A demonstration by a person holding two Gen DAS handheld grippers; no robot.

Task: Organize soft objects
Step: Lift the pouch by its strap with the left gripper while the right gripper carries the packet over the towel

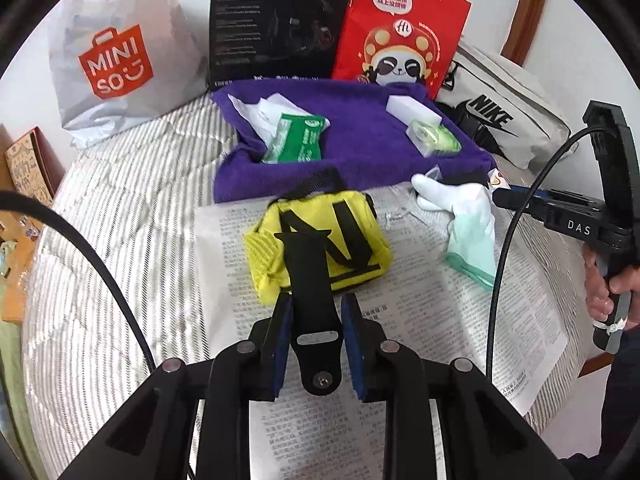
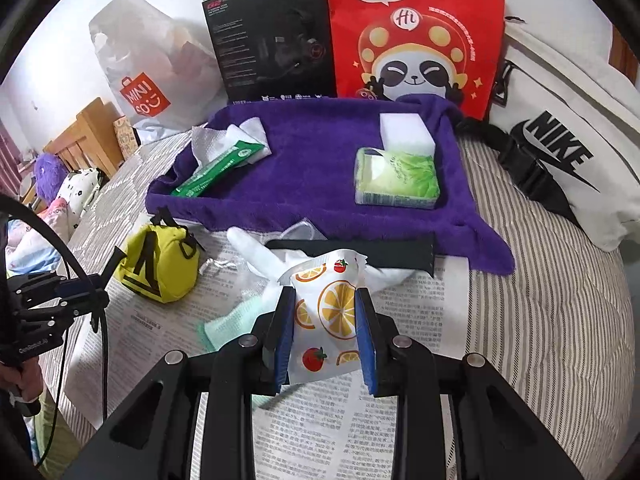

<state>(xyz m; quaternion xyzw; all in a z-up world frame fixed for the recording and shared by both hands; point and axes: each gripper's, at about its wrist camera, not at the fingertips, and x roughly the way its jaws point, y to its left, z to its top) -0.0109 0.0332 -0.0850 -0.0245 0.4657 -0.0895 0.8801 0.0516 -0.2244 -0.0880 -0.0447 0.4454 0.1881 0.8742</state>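
My left gripper (image 1: 318,304) is shut on a black watch strap (image 1: 310,264), held just above a yellow pouch (image 1: 360,236) on a newspaper (image 1: 440,320). My right gripper (image 2: 324,296) is shut on a white packet printed with orange slices (image 2: 328,320), above a white glove (image 2: 256,252). A second black strap (image 2: 352,252) lies at the near edge of a purple towel (image 2: 312,152). On the towel rest a green tissue pack (image 2: 396,176), a white sponge block (image 2: 406,132) and a green wipes packet (image 2: 216,172) with crumpled tissue.
Behind the towel stand a Miniso bag (image 1: 116,60), a black box (image 1: 276,24) and a red paper bag (image 1: 400,36). A white Nike bag (image 2: 560,152) lies at the right. Everything sits on striped bedding (image 1: 120,220); a wooden bedframe (image 2: 88,136) is far left.
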